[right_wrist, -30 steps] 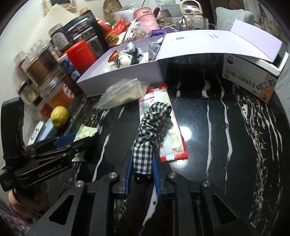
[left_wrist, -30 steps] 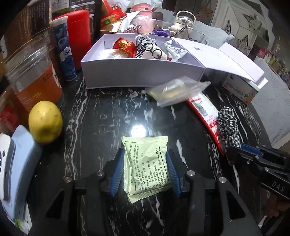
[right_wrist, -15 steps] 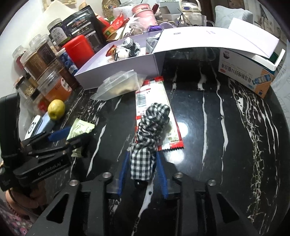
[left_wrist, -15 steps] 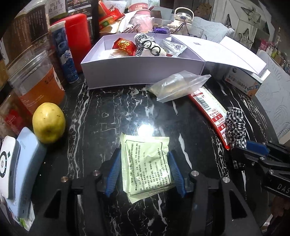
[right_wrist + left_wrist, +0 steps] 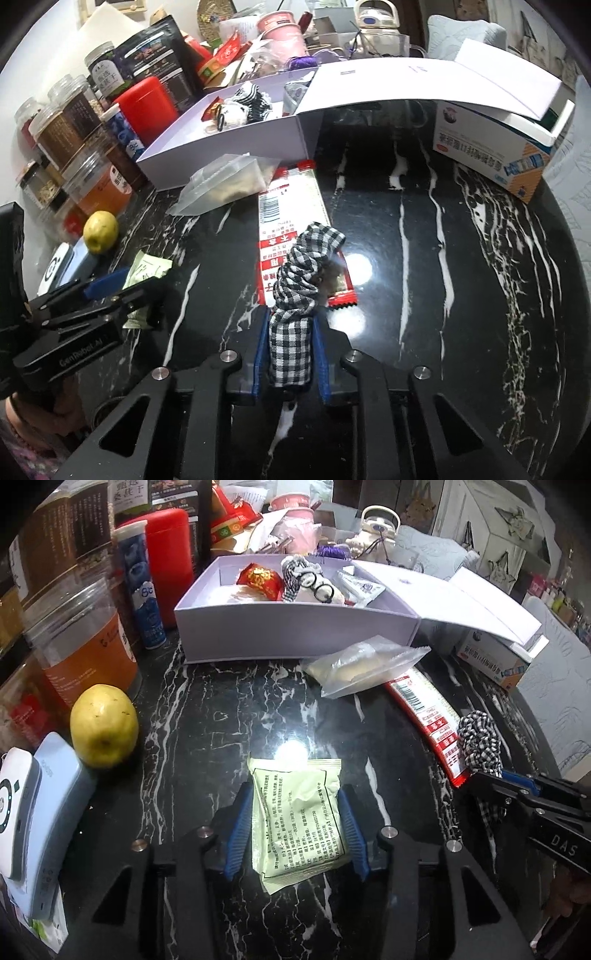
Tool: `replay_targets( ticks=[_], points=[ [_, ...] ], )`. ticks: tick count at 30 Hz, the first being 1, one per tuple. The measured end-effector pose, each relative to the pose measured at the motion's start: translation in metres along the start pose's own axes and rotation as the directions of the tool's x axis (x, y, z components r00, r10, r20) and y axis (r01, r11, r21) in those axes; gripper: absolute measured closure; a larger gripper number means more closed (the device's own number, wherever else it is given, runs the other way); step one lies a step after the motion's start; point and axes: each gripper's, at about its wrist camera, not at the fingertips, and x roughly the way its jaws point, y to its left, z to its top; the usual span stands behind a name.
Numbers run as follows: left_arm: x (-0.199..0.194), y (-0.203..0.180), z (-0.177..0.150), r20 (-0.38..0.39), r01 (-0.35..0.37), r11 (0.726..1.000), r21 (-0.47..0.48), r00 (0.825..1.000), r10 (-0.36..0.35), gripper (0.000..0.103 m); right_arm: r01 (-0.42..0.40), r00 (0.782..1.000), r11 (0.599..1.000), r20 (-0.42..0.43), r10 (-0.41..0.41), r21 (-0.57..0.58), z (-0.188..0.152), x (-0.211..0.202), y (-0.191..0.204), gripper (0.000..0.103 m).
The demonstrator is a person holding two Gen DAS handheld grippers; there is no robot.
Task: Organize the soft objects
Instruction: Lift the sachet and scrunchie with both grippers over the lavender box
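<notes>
My left gripper point(image 5: 295, 829) is closing on the pale green sachet point(image 5: 300, 821), which lies flat with its long axis pointing away from me toward the white box point(image 5: 295, 637). My right gripper point(image 5: 290, 352) is clamped on the checkered cloth point(image 5: 299, 291), stretched forward over the red packet point(image 5: 295, 221). Everything rests on the black marble table point(image 5: 424, 258), with jars and clutter crowded behind.

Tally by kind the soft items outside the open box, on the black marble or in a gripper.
Printed packets: 2 (green sachet, red-and-white packet)
Clear plastic bag: 1
Checked cloth: 1
Total: 4
</notes>
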Motion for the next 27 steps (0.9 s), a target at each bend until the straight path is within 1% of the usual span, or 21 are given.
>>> replay_targets(
  ticks=[2,7,9,13,16,19,21,23,26,27],
  points=[
    [-0.003,-0.001,0.0,0.007,0.012,1.0,0.013,1.0,-0.012,0.058,0.0,1.0,1.0,0.009,0.0,0.005,-0.002,-0.004,-0.001,0.084],
    [-0.01,0.0,0.002,0.021,0.042,0.999,0.001,0.999,-0.042,0.058,-0.021,1.0,1.0,0.022,0.022,-0.011,-0.004,-0.012,0.004,0.084],
    [-0.014,-0.001,0.004,0.028,0.049,0.999,0.007,0.998,-0.05,0.058,-0.041,0.999,0.999,0.02,0.041,-0.025,-0.006,-0.013,0.009,0.084],
    [-0.026,-0.004,0.008,0.066,0.047,0.998,0.031,0.997,-0.049,0.058,-0.082,0.997,0.995,0.013,0.082,-0.052,-0.008,-0.013,0.021,0.084],
    [-0.033,-0.002,0.012,0.08,0.065,0.998,0.025,0.995,-0.066,0.058,-0.109,0.994,0.992,0.013,0.111,-0.07,-0.008,-0.016,0.03,0.084],
    [-0.041,0.001,0.02,0.087,0.107,0.994,-0.007,0.991,-0.106,0.058,-0.136,0.99,0.987,0.026,0.139,-0.09,-0.005,-0.021,0.036,0.084],
    [-0.047,0.0,0.024,0.112,0.105,0.994,-0.005,0.988,-0.104,0.058,-0.148,0.987,0.983,0.04,0.153,-0.107,0.0,-0.026,0.039,0.084],
    [-0.052,0.0,0.029,0.127,0.112,0.994,-0.007,0.986,-0.11,0.058,-0.144,0.987,0.982,0.056,0.152,-0.125,0.006,-0.032,0.043,0.084],
    [-0.059,0.002,0.039,0.142,0.145,0.989,-0.027,0.98,-0.14,0.058,-0.14,0.985,0.978,0.082,0.153,-0.155,0.017,-0.04,0.046,0.084],
    [-0.062,0.001,0.042,0.153,0.144,0.989,-0.024,0.978,-0.138,0.058,-0.135,0.984,0.977,0.095,0.152,-0.163,0.021,-0.044,0.047,0.084]
  ],
)
